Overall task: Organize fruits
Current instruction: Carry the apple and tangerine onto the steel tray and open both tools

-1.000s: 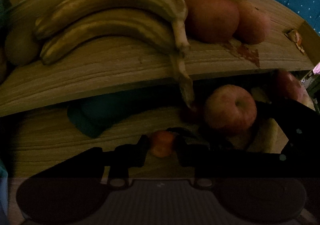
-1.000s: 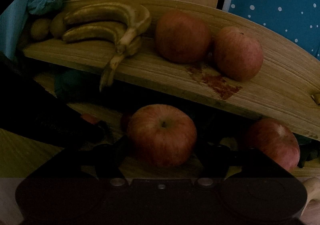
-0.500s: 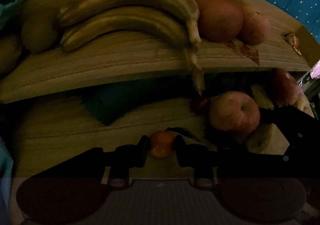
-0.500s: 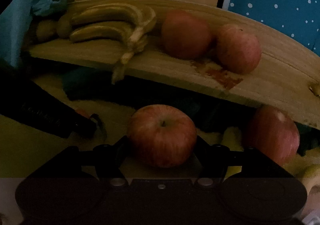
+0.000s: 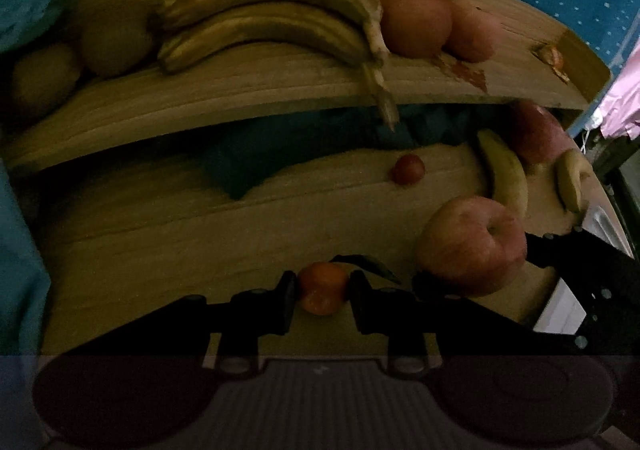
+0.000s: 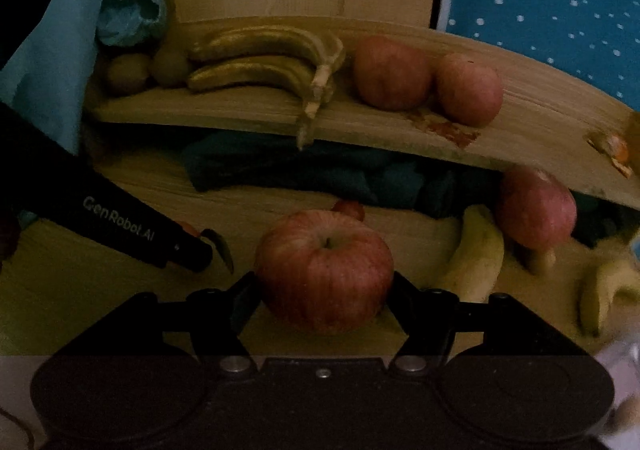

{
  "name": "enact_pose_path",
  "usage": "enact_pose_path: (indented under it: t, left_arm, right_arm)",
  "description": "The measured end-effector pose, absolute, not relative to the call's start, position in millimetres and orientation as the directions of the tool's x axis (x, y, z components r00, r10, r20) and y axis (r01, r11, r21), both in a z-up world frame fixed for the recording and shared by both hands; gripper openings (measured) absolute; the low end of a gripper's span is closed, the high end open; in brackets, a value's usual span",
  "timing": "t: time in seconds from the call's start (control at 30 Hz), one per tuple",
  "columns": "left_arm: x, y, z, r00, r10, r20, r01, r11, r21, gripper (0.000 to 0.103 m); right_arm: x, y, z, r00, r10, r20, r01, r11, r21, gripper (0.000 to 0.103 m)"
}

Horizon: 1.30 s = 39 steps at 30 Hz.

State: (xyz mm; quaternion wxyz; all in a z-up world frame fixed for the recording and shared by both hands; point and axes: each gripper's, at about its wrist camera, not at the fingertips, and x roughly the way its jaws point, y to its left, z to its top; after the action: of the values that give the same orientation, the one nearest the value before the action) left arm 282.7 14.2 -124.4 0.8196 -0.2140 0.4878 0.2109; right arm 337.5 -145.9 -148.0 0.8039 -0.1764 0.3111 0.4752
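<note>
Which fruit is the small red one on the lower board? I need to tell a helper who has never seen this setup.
Start at the upper wooden shelf with the banana bunch; its stem hangs over the front edge. On the lower board below and just right of that stem lies the small red fruit. It lies alone, far smaller than the apples, redder than the orange fruit in the left claw.

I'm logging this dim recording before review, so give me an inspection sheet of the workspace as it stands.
Surface: two-level wooden shelf, stained patch on top.
Job's things: banana bunch, two apples and kiwis on the upper level; loose bananas, an apple and a small red fruit below.
Clutter: peel scrap, crumpled blue cloth.
Grippers: left gripper shut on small orange; right gripper shut on red apple.
Cables: nothing seen.
Surroundings: blue dotted fabric.
</note>
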Motion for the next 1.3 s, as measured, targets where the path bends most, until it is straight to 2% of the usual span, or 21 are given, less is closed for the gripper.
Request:
enact_pose_path:
  t: [0.33, 0.63, 1.03, 1.3]
  left_arm:
    - [251, -5, -104, 0.47, 0.107, -0.876, -0.459, 0.877, -0.139, 0.032]
    - [265, -45, -88, 0.517, 0.039, -0.855, -0.316, 0.937, -0.149, 0.032]
    - [333, -135, -93, 0.521, -0.078, -0.85, -0.15, 0.972, -0.181, 0.032]
    - [383, -181, -107, 0.496, -0.091, -0.863, -0.133, 0.975, -0.179, 0.032]
  right_arm:
    - [288, -182, -133, 0.445, 0.642, -0.624, -0.799, 0.599, 0.047, 0.069]
    - [272, -237, -115, 0.558, 0.564, -0.609, -0.682, 0.729, 0.05, 0.069]
    - [313, -332, -112, 0.639, 0.438, -0.632, -0.557, 0.83, 0.012, 0.069]
    - [363, -378, -125, 0.627, 0.424, -0.653, -0.552, 0.834, 0.011, 0.069]
